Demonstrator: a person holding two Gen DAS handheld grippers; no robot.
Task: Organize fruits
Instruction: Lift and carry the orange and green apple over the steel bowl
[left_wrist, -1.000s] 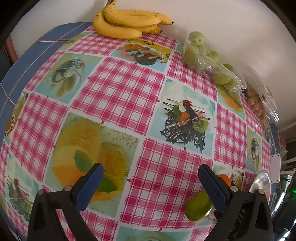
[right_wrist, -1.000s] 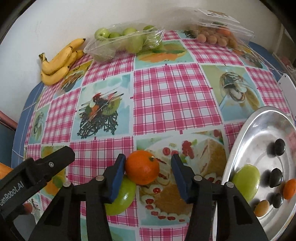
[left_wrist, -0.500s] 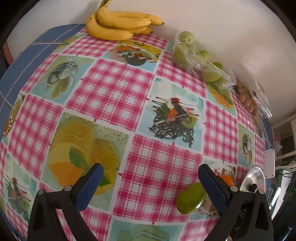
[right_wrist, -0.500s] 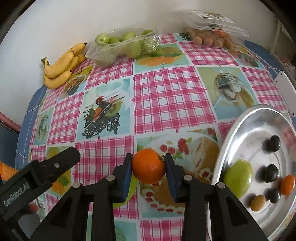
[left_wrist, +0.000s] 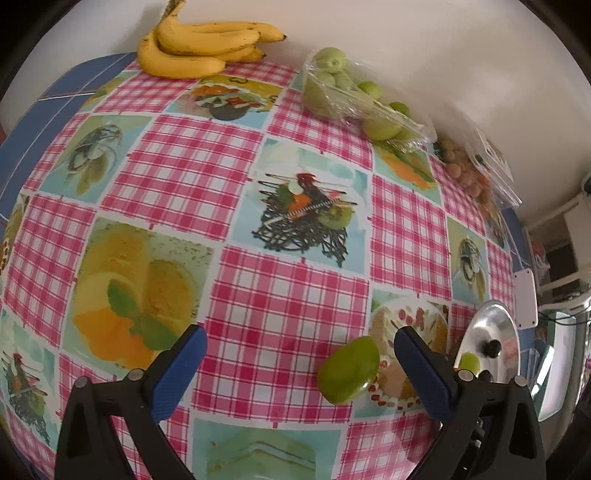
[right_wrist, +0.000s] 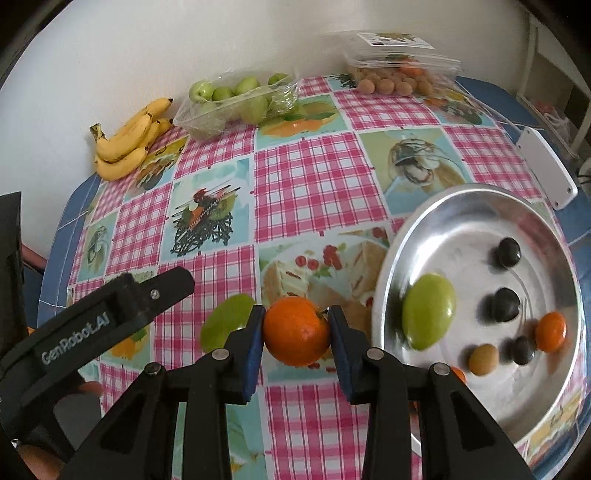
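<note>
My right gripper (right_wrist: 296, 334) is shut on an orange (right_wrist: 296, 335), held above the tablecloth just left of the metal tray (right_wrist: 476, 206). The tray holds a green fruit (right_wrist: 428, 311), three dark plums, a small orange (right_wrist: 551, 331) and a brown fruit (right_wrist: 483, 359). A loose green fruit (right_wrist: 223, 325) lies on the cloth behind the right gripper's left finger. In the left wrist view that same green fruit (left_wrist: 349, 370) lies just inside the right finger of my left gripper (left_wrist: 299, 369), which is open and holds nothing. The tray (left_wrist: 491, 332) shows at that view's right edge.
Against the wall lie a bunch of bananas (right_wrist: 129, 142), a clear bag of green fruits (right_wrist: 236, 99) and a clear box of small brown fruits (right_wrist: 399, 74). A white flat device (right_wrist: 546, 166) sits beyond the tray. The left gripper's body (right_wrist: 92, 332) stands at the lower left.
The right gripper's jaws closed on the orange and lifted it off the cloth toward the tray. The left gripper drew back a little, so the green fruit now shows more fully.
</note>
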